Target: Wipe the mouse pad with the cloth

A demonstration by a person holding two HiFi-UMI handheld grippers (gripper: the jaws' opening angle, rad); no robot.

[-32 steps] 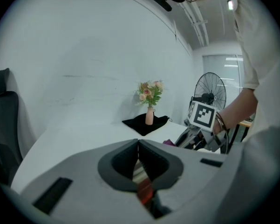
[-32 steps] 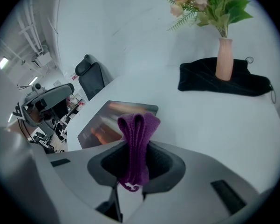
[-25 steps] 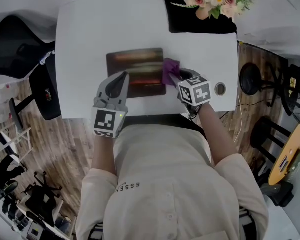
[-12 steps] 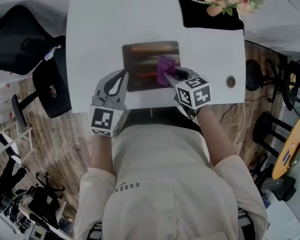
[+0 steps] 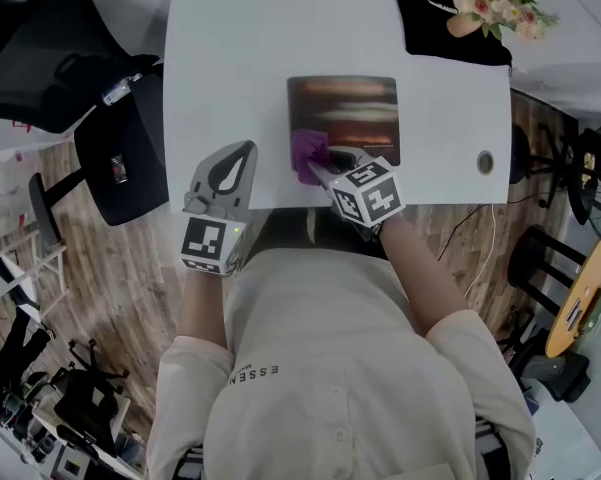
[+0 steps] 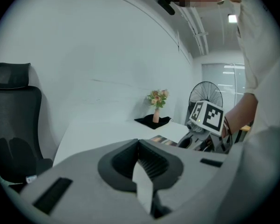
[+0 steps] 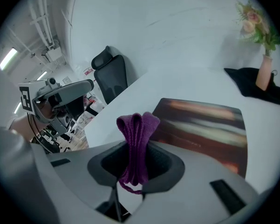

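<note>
Our right gripper (image 7: pixel 136 169) is clamped on the purple cloth (image 7: pixel 137 139), bunched between its jaws at the near left corner of the mouse pad (image 5: pixel 345 118). It's probably touching the pad, but that's hard to tell. Our left gripper (image 6: pixel 142 169) is closed on nothing, left of the pad at the white table's (image 5: pixel 230 48) near edge.

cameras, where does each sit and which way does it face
Head view: on the person's head, facing down at the table, mouse pad and cloth; shows torso, arms, left hand-held gripper and right hand-held gripper.
Left gripper view: on the left hand-held gripper, facing along shut jaws towards the flower vase; shows a forearm.
Right gripper view: on the right hand-held gripper, facing along jaws shut on the cloth, over the mouse pad.
Shared: both gripper views show the vase and each other's hand-held gripper.
</note>
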